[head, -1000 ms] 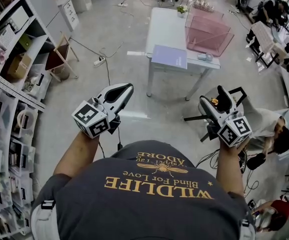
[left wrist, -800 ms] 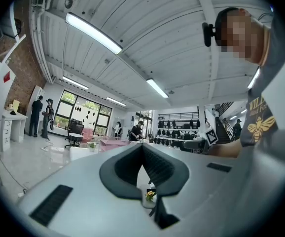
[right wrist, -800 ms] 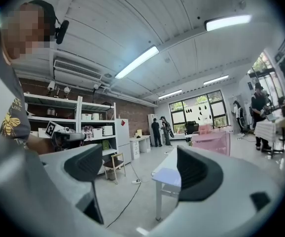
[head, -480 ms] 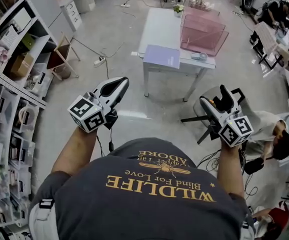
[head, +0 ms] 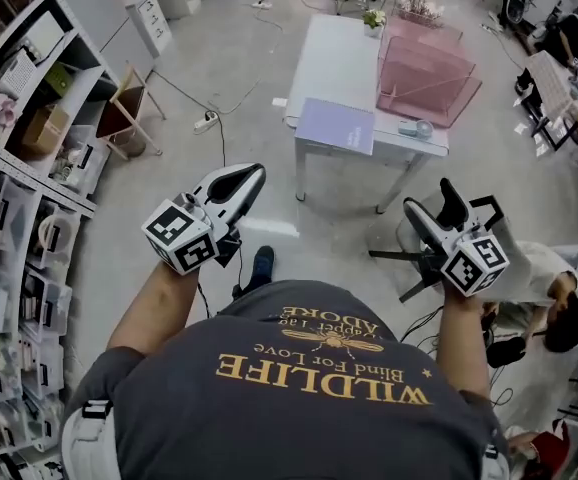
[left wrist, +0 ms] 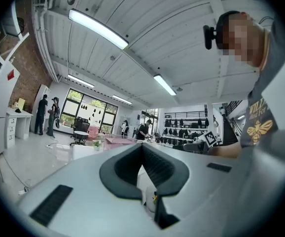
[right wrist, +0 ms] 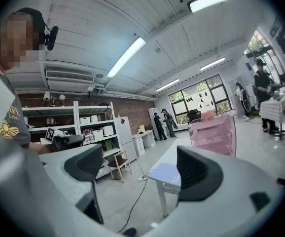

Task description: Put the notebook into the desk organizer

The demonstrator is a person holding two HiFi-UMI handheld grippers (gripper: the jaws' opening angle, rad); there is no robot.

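Note:
A lavender notebook (head: 336,126) lies at the near edge of a white table (head: 335,56), next to a pink desk organizer (head: 424,63). Both grippers are held level in the air, well short of the table. My left gripper (head: 257,172) is shut, its pads (left wrist: 155,164) meeting with nothing between them. My right gripper (head: 431,200) is open; its jaws have just been opening and hold nothing. Through the gap of the right gripper (right wrist: 140,169) I see the notebook (right wrist: 168,174) and the organizer (right wrist: 214,132) ahead.
Shelving (head: 19,168) full of boxes lines the left side. A wooden stand (head: 129,118) and a power strip with cable (head: 201,121) are on the floor left of the table. A black stool (head: 409,253) and a seated person (head: 549,268) are at the right.
I have stepped toward the table; a shoe now shows below the left gripper. Both grippers moved forward with me, the right one a little lower.

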